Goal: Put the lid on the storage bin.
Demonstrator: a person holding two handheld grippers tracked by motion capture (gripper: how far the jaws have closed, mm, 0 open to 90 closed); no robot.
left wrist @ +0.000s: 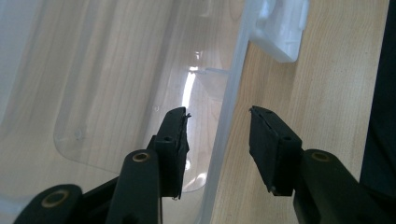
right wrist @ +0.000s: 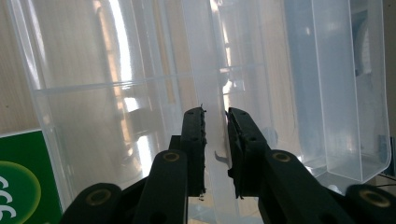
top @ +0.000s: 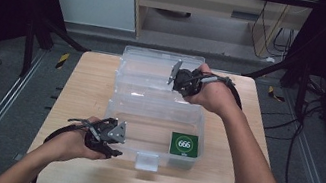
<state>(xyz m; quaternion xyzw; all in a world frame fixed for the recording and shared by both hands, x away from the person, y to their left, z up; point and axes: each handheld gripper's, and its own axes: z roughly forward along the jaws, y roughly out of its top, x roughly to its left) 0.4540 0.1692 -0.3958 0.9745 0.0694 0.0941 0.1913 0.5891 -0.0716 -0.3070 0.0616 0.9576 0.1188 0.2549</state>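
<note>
Clear plastic storage box (top: 156, 120) at table centre, lid (top: 154, 72) thrown back flat on the far side, latch tab (top: 147, 161) on the near wall. Inside the box, at its near right corner, a green card (top: 184, 145) marked "666" in white.

Left gripper (top: 112, 149) at the box's near left corner, held in the left hand (top: 73, 142). In the left gripper view, jaws astride the box's near wall: one fingertip (left wrist: 176, 140) inside the box, the other outside over the light wooden table (top: 85, 88); gap visible on both sides of the wall, so not yet clamped, pads apart from the plastic.

Right gripper (top: 179, 87) at the hinge line between box and lid, held in the right hand (top: 211, 92). In the right gripper view, jaws nearly together on the translucent rim strip (right wrist: 205, 70) running between them, fingertips (right wrist: 194, 135) pressed to either face: clenched on the rim. Green card at that view's lower left corner.
</note>
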